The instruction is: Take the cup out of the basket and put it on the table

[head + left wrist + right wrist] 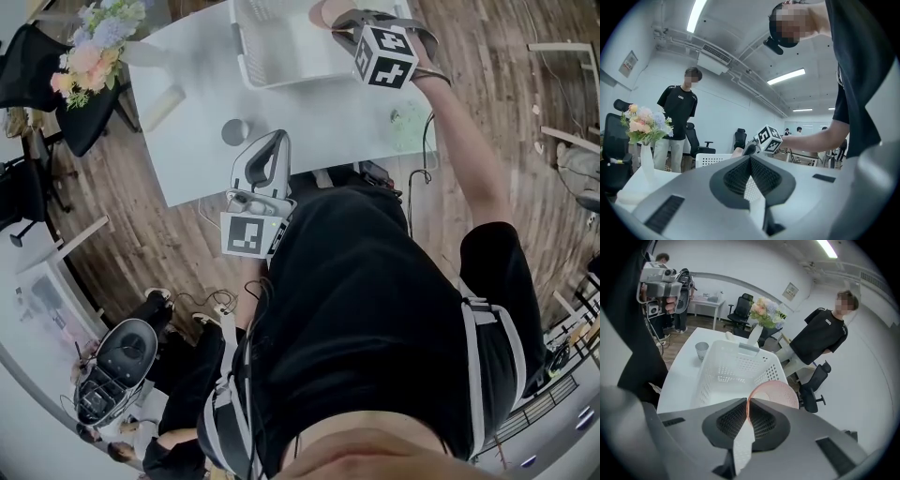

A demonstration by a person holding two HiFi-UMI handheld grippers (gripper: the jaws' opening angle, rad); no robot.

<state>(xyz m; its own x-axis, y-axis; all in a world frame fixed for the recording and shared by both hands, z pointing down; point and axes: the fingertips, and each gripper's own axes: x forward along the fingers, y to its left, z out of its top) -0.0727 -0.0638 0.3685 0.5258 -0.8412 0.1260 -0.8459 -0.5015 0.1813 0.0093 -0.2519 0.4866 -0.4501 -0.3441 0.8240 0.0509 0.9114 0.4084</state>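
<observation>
Pink translucent plastic cup (778, 397) hangs by its rim from my right gripper (747, 401), whose jaws pinch its thin wall, over the right side of the white perforated plastic basket (717, 376). I judge this rim grip lets it clear the basket walls. My left gripper (750, 159) hovers closed and empty at the near edge of the white table (309, 131), keeping the landing space free.

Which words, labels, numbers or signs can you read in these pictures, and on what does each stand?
No text can be read.
Wall poster: too small to read.
Bystander's shirt logo: blurred.
Marker cube: black-and-white squares only, no letters.
</observation>
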